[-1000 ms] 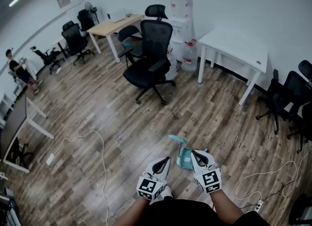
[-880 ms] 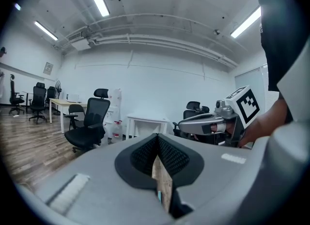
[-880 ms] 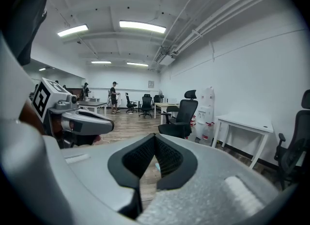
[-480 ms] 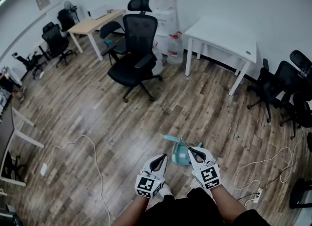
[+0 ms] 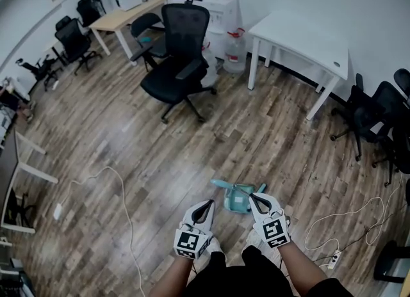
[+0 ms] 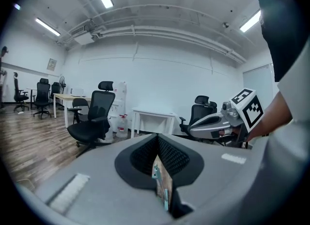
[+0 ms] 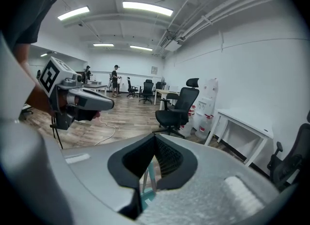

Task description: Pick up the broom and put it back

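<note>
A teal broom and dustpan set (image 5: 235, 197) lies on the wood floor just ahead of me, its handle (image 5: 220, 185) pointing left. My right gripper (image 5: 254, 196) hovers at the set's right edge with its jaws shut and nothing held. My left gripper (image 5: 209, 204) is a little to the left of the set, also shut and empty. In the left gripper view, teal (image 6: 156, 173) shows through the slit below the closed tips, and the right gripper (image 6: 191, 132) is at the right. The right gripper view shows teal (image 7: 146, 191) below its closed tips and the left gripper (image 7: 109, 104) at the left.
A black office chair (image 5: 177, 72) stands ahead on the floor, with a white table (image 5: 301, 33) and water bottles (image 5: 234, 52) behind it. A white cable (image 5: 125, 193) runs on the left. Another cable with a power strip (image 5: 332, 260) lies right, near black chairs (image 5: 375, 116).
Both grippers have sunk and moved forward toward the broom set, staying shut. The head view has shifted, so the set now sits closer to the right gripper's tips.
</note>
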A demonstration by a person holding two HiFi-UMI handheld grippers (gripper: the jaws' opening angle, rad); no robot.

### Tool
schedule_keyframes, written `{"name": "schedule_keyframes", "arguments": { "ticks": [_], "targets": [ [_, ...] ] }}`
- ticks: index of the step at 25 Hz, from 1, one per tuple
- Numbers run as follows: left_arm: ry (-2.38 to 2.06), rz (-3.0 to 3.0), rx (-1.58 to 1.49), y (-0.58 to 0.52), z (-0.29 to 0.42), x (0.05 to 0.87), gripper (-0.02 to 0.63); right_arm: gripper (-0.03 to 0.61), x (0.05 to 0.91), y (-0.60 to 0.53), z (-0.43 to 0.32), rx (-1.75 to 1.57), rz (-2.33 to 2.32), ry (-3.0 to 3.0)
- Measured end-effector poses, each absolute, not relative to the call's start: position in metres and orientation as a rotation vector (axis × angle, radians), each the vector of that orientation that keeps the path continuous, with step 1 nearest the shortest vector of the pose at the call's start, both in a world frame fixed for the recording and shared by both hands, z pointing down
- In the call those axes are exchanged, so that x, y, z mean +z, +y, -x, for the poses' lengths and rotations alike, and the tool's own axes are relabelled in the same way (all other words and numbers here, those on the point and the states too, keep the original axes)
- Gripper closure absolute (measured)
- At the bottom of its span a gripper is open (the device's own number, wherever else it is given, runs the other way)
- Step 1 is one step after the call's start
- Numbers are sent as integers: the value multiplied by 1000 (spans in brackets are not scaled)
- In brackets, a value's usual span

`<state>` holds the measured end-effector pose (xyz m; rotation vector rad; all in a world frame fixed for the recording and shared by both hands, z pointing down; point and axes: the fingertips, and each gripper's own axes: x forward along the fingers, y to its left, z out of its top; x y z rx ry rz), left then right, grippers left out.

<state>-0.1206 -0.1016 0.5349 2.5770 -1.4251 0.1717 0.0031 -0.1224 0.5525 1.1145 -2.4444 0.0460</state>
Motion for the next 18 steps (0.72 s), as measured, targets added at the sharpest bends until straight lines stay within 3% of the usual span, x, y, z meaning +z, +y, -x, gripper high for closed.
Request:
{"name": "schedule_keyframes", "arguments": {
  "ticks": [8, 14, 18],
  "targets": [
    [-1454, -2497, 237, -111, 114, 559, 596, 571, 583, -136, -4, 74, -1049, -2499],
    [-1467, -2435, 284, -119, 111, 582, 595, 435, 619, -141, -1, 100, -946, -2504],
    [-1457, -2418, 315, -120, 110, 603, 596, 397, 652, -144, -4, 131, -888, -2430]
  ]
}}
